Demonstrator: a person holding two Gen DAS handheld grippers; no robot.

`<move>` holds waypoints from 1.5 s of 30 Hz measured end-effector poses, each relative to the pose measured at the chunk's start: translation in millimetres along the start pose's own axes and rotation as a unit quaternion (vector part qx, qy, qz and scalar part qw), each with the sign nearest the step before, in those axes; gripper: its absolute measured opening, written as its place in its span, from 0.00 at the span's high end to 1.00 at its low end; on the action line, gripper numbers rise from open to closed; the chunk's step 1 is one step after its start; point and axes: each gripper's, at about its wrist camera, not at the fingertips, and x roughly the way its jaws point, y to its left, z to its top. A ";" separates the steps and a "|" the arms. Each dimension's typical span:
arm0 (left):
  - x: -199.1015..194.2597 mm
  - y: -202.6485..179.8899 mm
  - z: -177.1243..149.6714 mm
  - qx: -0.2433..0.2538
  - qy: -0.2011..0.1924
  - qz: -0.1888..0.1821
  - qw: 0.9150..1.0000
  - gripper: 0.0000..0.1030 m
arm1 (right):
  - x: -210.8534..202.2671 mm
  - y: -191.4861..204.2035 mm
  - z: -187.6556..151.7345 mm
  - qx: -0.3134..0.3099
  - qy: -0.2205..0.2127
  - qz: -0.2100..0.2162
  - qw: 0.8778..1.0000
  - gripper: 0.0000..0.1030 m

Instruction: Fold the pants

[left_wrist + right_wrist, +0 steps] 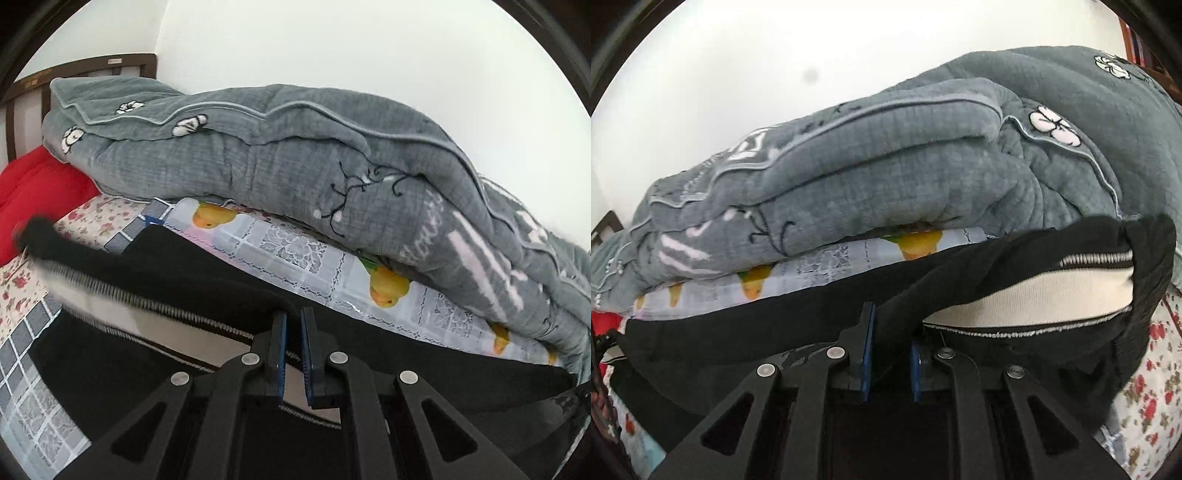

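Note:
Black pants [207,273] with a cream side stripe edged in black-and-white zigzag are lifted off the bed. In the left wrist view my left gripper [293,317] is shut on the black edge of the pants, which stretches away to the left and right. In the right wrist view my right gripper [892,325] is shut on a bunched fold of the pants [1034,254]. The fabric arches up to the right, showing the cream stripe [1034,295] inside the fold.
A bulky grey quilt [295,155] with white flowers lies folded along the far side of the bed against a white wall. Under it is a sheet with yellow ducks [388,288]. A red pillow [33,188] and a dark headboard [22,96] are at the left.

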 end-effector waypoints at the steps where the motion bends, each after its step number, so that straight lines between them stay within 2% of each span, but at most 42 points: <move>1: 2.4 -1.0 -0.6 0.000 0.002 0.002 1.000 0.90 | 3.9 0.1 -1.1 0.001 0.001 -0.002 1.000 0.84; 3: 3.8 -1.1 -1.6 -0.001 0.017 -0.005 1.000 0.77 | 10.9 -1.1 -4.0 0.008 0.007 0.000 1.000 0.80; 5: -1.7 -1.4 -4.6 0.006 0.036 -0.024 0.999 0.41 | 12.6 -1.6 -7.9 0.016 0.026 0.020 0.999 0.73; 7: -22.3 -0.2 -12.7 0.017 0.014 -0.041 0.999 0.31 | 5.7 0.9 -14.7 0.012 0.042 0.056 0.997 0.72; 9: -43.9 0.5 -21.9 0.036 -0.004 -0.043 0.998 0.27 | -10.1 7.1 -26.1 -0.013 0.039 0.078 0.996 0.66; 11: -59.6 4.2 -33.4 0.047 0.006 -0.045 0.998 0.21 | -34.9 14.1 -44.9 -0.042 0.020 0.069 0.997 0.50; 14: -76.1 17.5 -59.1 0.047 0.041 -0.062 0.996 0.21 | -66.6 19.3 -70.9 -0.074 0.006 0.062 0.995 0.49; 19: -91.1 53.9 -109.6 0.019 0.101 -0.058 0.993 0.21 | -100.1 8.4 -109.8 -0.103 0.007 0.026 0.994 0.45; 24: -88.3 90.2 -133.3 -0.048 0.140 -0.094 0.984 0.21 | -101.0 -34.0 -139.5 -0.036 0.057 0.035 0.997 0.44; 28: -79.6 97.9 -129.2 -0.099 0.143 -0.119 0.978 0.22 | -83.3 -63.2 -151.3 0.044 0.094 0.056 0.993 0.44; 31: -62.9 93.2 -123.8 -0.119 0.149 -0.131 0.973 0.24 | -77.2 -68.0 -148.3 0.074 0.085 0.067 0.991 0.44; 34: -45.0 87.1 -112.0 -0.121 0.144 -0.107 0.976 0.37 | -59.4 -69.2 -139.1 0.099 0.090 0.079 0.988 0.44; 37: -25.3 92.1 -98.3 -0.152 0.143 -0.102 0.973 0.40 | -39.6 -68.0 -127.0 0.118 0.089 0.068 0.987 0.47; 39: -14.0 95.3 -92.1 -0.174 0.145 -0.098 0.969 0.51 | -27.8 -67.9 -120.5 0.126 0.090 0.060 0.986 0.57; 40: -9.1 96.5 -89.1 -0.182 0.142 -0.091 0.969 0.62 | -19.1 -68.4 -115.7 0.136 0.092 0.059 0.985 0.62; 41: -4.9 98.1 -87.4 -0.185 0.141 -0.082 0.969 0.79 | -12.6 -69.8 -111.7 0.146 0.094 0.063 0.983 0.66; 43: 0.1 100.0 -86.1 -0.182 0.146 -0.076 0.969 0.87 | -4.8 -71.6 -107.0 0.159 0.098 0.068 0.980 0.77; 45: -10.1 100.0 -85.9 -0.174 0.133 -0.076 0.973 0.88 | -1.5 -70.7 -102.2 0.154 0.095 0.066 0.981 0.85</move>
